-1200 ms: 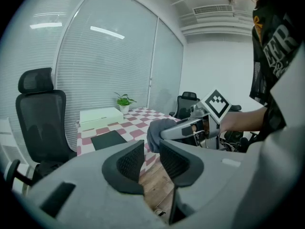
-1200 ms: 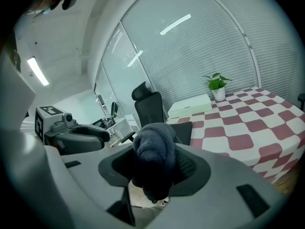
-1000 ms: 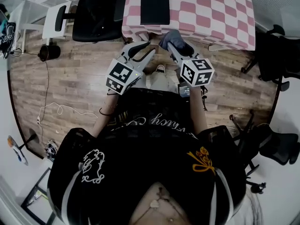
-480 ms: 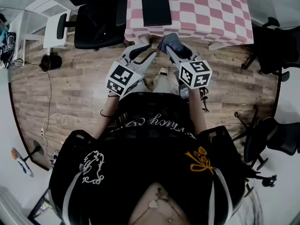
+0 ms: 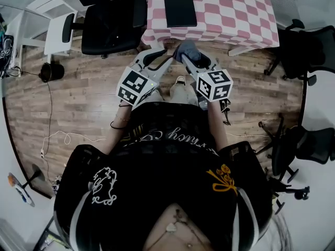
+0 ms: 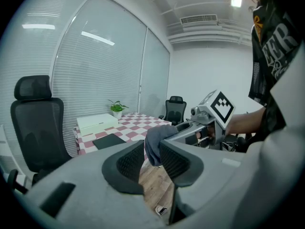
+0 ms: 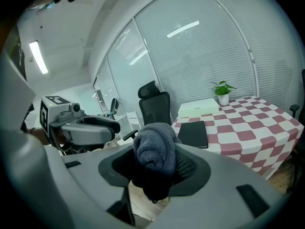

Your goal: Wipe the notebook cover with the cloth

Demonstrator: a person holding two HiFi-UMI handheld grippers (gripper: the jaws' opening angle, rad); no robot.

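A black notebook [image 5: 179,9] lies flat near the front edge of the pink-and-white checked table [image 5: 235,14]; it also shows in the gripper views [image 6: 109,140] [image 7: 193,133]. My right gripper [image 5: 189,55] [image 7: 155,168] is shut on a bunched dark grey cloth [image 5: 187,49] [image 7: 155,154], held over the wooden floor just short of the table edge. Beside it my left gripper [image 5: 158,56] [image 6: 150,160] stands open with nothing between its jaws; past them the cloth [image 6: 153,144] hangs from the right gripper.
A black office chair [image 5: 112,17] stands left of the table, with more chairs [image 5: 309,51] at the right. On the table's far side sit a white box [image 7: 198,108] and a small potted plant [image 7: 221,90]. A cable [image 5: 52,135] lies on the floor.
Both grippers keep their hold and spacing. The view has shifted slightly, and the right gripper with the cloth sits a little nearer the left one.
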